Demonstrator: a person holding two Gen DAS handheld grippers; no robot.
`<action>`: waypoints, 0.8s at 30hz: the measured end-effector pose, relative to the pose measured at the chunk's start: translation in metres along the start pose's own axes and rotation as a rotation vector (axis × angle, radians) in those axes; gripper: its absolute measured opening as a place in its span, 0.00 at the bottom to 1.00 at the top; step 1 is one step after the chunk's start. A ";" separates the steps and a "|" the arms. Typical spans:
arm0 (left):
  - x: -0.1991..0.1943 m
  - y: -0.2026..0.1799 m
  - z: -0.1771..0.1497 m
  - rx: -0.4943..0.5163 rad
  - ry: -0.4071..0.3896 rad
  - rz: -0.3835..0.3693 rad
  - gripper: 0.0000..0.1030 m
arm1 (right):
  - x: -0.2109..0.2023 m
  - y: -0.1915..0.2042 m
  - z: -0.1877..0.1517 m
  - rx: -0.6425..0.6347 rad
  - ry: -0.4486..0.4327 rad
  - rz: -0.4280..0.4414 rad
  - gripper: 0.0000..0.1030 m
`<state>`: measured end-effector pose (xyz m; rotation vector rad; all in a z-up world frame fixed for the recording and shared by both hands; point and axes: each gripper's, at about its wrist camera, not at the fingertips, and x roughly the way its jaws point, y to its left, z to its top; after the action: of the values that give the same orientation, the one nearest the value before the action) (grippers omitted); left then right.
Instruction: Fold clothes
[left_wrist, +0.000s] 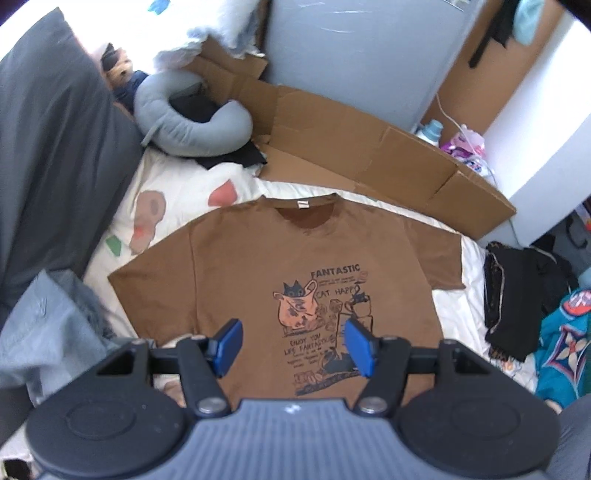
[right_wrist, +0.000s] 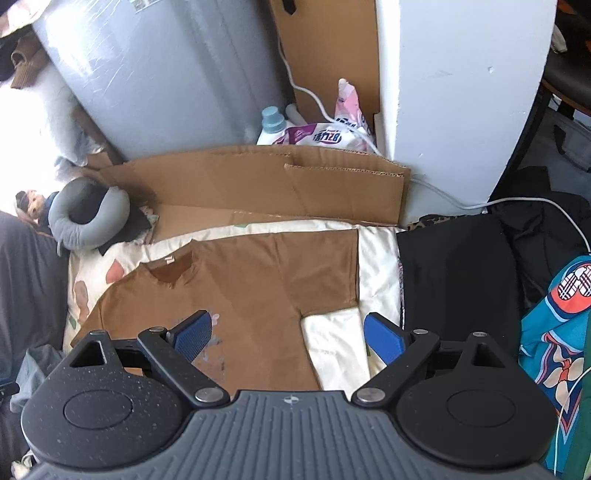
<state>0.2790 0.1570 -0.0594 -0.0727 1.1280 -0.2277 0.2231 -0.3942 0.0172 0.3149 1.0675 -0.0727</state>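
Across mid-frame the brown T-shirt (left_wrist: 258, 266) lies flat, unfolded. Your left gripper (left_wrist: 291, 345) and right gripper (right_wrist: 288, 336) both hover open and empty, so I'd pinch a sleeve next.

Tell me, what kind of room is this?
Most likely a bedroom. A brown T-shirt is spread on a patterned bed cover, with a gray pillow and a neck pillow nearby. More clothes are piled beside it, so someone is sorting laundry on the bed.

brown T-shirt (left_wrist: 236, 266) | spread flat, print up | on bed
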 end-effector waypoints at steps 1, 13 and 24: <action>0.000 0.003 -0.002 -0.004 0.001 0.004 0.62 | 0.001 0.002 -0.002 -0.003 0.003 0.004 0.90; 0.006 0.015 -0.037 0.008 -0.004 0.078 0.61 | 0.028 0.034 -0.029 -0.038 0.045 0.045 0.90; 0.026 0.030 -0.066 0.014 0.032 0.054 0.61 | 0.073 0.075 -0.057 -0.131 0.124 0.085 0.90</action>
<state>0.2348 0.1840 -0.1161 -0.0266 1.1589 -0.1893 0.2255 -0.2994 -0.0548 0.2482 1.1749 0.0934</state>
